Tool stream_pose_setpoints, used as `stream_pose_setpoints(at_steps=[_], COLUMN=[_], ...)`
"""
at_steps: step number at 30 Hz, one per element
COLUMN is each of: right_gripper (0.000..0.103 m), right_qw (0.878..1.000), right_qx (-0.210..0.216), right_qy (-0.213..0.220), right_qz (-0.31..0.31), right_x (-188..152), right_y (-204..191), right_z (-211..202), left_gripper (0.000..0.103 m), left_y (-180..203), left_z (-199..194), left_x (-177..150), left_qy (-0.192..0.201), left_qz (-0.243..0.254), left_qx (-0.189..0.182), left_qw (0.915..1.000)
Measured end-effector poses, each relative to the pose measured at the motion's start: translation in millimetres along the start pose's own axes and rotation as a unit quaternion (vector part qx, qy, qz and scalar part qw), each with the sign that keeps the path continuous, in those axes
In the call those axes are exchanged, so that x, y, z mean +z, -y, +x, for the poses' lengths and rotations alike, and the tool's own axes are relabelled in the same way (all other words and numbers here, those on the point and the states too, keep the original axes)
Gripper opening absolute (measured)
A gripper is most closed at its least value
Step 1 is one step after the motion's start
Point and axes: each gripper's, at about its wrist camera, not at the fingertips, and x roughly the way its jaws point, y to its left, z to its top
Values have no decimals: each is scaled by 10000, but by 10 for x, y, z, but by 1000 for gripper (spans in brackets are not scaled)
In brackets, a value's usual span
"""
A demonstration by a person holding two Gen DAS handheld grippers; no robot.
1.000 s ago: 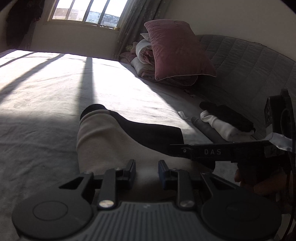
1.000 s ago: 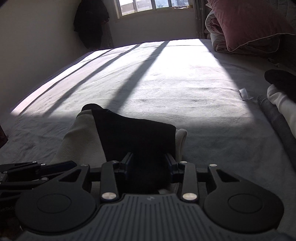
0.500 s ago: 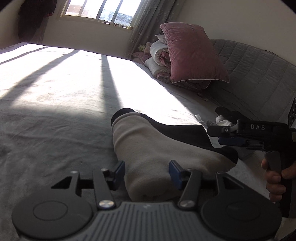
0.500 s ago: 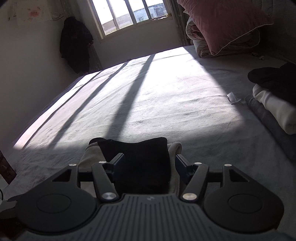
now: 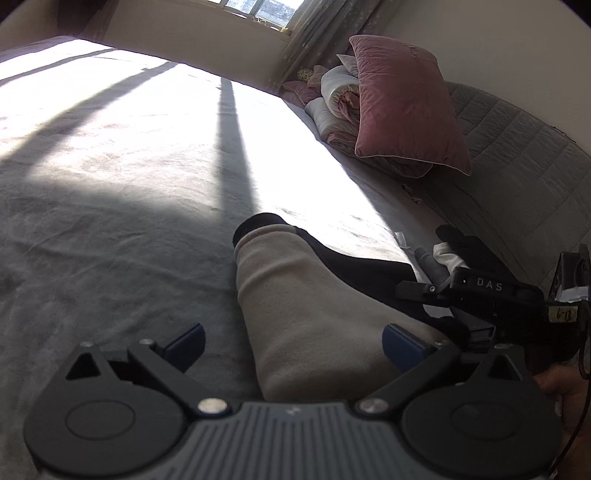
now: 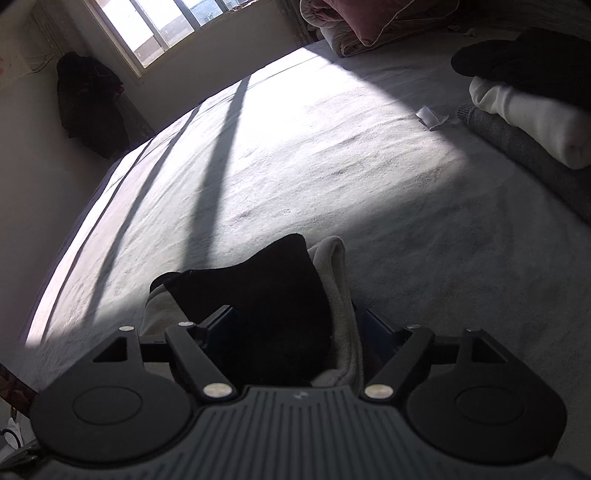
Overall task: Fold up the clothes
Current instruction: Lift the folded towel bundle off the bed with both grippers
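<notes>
Left wrist view first: the folded garment [image 5: 314, 314], beige on top with black beneath and along its right side, lies on the bed [image 5: 110, 240], running away from the camera toward the sunlit patch. The left hand-held gripper [image 5: 291, 341] has its jaws spreading wide; the left blue pad [image 5: 184, 341] sits over bare sheet, clear of the cloth, while the right pad [image 5: 404, 345] lies over the beige edge, so the garment sits between the jaws without being pinched. Only this view shows the right hand-held gripper [image 5: 413, 291] from the side, reaching in from the right over the black part of the garment, with a hand [image 5: 557, 380] on its grip. Only here, too, the pink pillow [image 5: 402, 103] appears whole, propped on rolled bedding [image 5: 336, 96] against the grey headboard [image 5: 517, 155]. Over to the right wrist view: the garment [image 6: 258, 306] shows its black side up, with a beige fold along the right. The right hand-held gripper [image 6: 291, 328] is opening too, fairly wide, the cloth lying between the pads; whether they touch it, I cannot tell. This view alone gives the dark clothing [image 6: 88, 107] hanging in the far corner by the window [image 6: 170, 26], and a clearer look at the stack [image 6: 528, 114] on the right: black on white on grey, with a small white scrap [image 6: 430, 118] just beside it.
</notes>
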Motion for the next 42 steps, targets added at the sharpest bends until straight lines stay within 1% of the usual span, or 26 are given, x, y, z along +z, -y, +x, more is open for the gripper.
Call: stream_pose_setpoints(at_steps=[3, 7, 9, 11, 13, 14, 16, 17, 18, 19, 20, 21, 22, 23, 25, 27, 28, 29, 31, 33, 34, 35, 38, 40, 41, 42], right_gripper=[84, 84, 84, 83, 79, 77, 74, 72, 67, 54, 53, 47, 43, 43, 43, 45, 49, 51, 59, 69, 71, 72, 71, 72, 70, 66], right_qw=[9970, 9835, 9805, 9781, 9773, 9770, 9757, 9761, 9765, 9725, 9677, 9644, 9610, 9582, 9595, 9628, 9640, 9654, 9645, 9580, 9556, 9530, 9647, 9654, 9656, 9665], right_qx=[160, 449, 504, 559, 608, 623, 688, 739, 791, 914, 1040, 1124, 1205, 1290, 1400, 1422, 1409, 1347, 1283, 1434, 1542, 1651, 1435, 1423, 1419, 1397], right_qy=[-174, -410, -398, -383, -372, -366, -359, -364, -369, -430, -494, -488, -478, -485, -564, -644, -690, -706, -710, -796, -922, -1054, -1071, -1028, -1005, -1003], right_qz=[737, 1706, 1857, 1967, 1994, 2006, 2050, 2012, 1971, 2101, 2241, 2344, 2443, 2506, 2381, 2206, 2145, 2120, 2198, 2351, 2336, 2313, 1930, 1929, 1931, 1904], right_x=[11, -17, -38, -51, -57, -62, -86, -100, -115, -138, -162, -168, -173, -169, -144, -139, -147, -161, -196, -232, -262, -292, -332, -335, -336, -334], right_y=[134, 325, 371, 409, 434, 448, 474, 474, 472, 503, 536, 559, 582, 588, 547, 515, 511, 519, 586, 637, 634, 628, 563, 570, 574, 569], right_z=[26, 74, 91, 94, 77, 66, 53, 52, 52, 64, 76, 38, -3, -72, -200, -275, -293, -304, -298, -289, -270, -251, -240, -242, -243, -262], left_gripper=[102, 100, 91, 89, 86, 83, 71, 58, 51, 48, 43, 40, 40, 40, 42, 51, 54, 60, 60, 60, 60, 60, 60, 59, 59, 59], left_y=[-200, -380, -459, -495, -476, -454, -410, -393, -376, -366, -365, -356, -338, -311, -243, -232, -252, -272, -344, -418, -439, -446, -417, -389, -349, -295], left_z=[49, 153, 249, 313, 341, 363, 443, 490, 519, 510, 479, 435, 377, 297, 142, 72, 89, 107, 149, 187, 192, 196, 208, 217, 222, 226], left_x=[45, 75, 65, 29, 7, -1, -18, -38, -63, -82, -89, -88, -76, -60, -44, -71, -89, -107, -157, -207, -224, -238, -264, -278, -271, -254], left_qy=[-139, -194, -279, -241, -183, -189, -365, -471, -505, -471, -454, -452, -467, -476, -462, -481, -512, -543, -578, -580, -540, -499, -374, -299, -286, -286], left_qz=[-635, -1310, -1671, -1929, -1984, -1974, -1888, -1855, -1833, -1846, -1883, -1937, -2013, -2034, -1928, -1870, -1856, -1842, -1926, -2059, -2136, -2177, -2173, -2144, -2052, -1924], left_qx=[-292, -546, -575, -579, -598, -620, -747, -823, -833, -784, -756, -752, -776, -801, -813, -694, -557, -420, -338, -345, -378, -390, -352, -303, -220, -117], left_qw=[9975, 9897, 9839, 9792, 9781, 9782, 9785, 9781, 9782, 9786, 9782, 9771, 9753, 9747, 9768, 9787, 9797, 9805, 9790, 9762, 9747, 9740, 9747, 9758, 9781, 9808])
